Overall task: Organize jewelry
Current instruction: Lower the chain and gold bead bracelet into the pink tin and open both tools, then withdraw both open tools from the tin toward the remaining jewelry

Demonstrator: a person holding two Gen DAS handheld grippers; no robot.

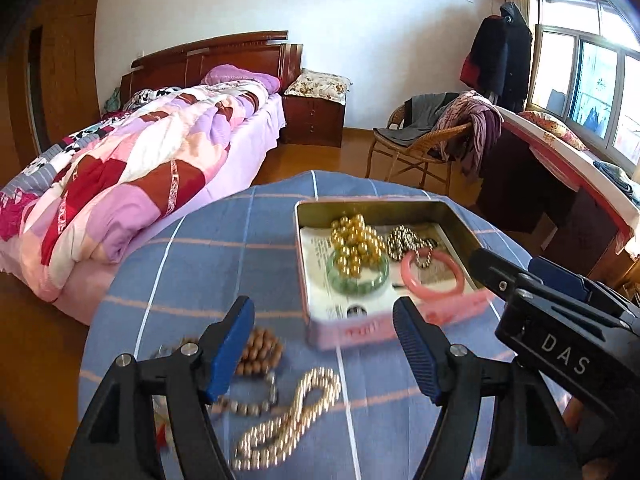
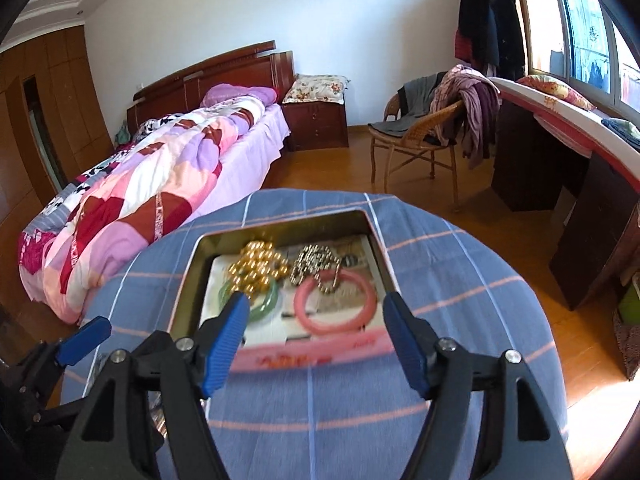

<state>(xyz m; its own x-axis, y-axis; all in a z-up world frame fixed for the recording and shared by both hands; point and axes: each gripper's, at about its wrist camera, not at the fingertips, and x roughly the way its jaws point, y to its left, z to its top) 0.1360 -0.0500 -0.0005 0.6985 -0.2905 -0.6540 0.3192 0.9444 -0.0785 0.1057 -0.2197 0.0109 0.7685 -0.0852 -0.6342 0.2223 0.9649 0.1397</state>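
In the left wrist view the left gripper fills the bottom of the frame, its fingers wide apart and holding nothing. Between and below them, on the blue checked cloth, lie a brown bead bracelet and a pale bead necklace, somewhat blurred. Right of center stands the open tin with a pink outside. Inside it are gold beads, a green bangle, a pink bangle and a silver chain that lies partly over the pink bangle. The right gripper, in its own view, also has its fingers spread wide and empty, above the near edge of the tin.
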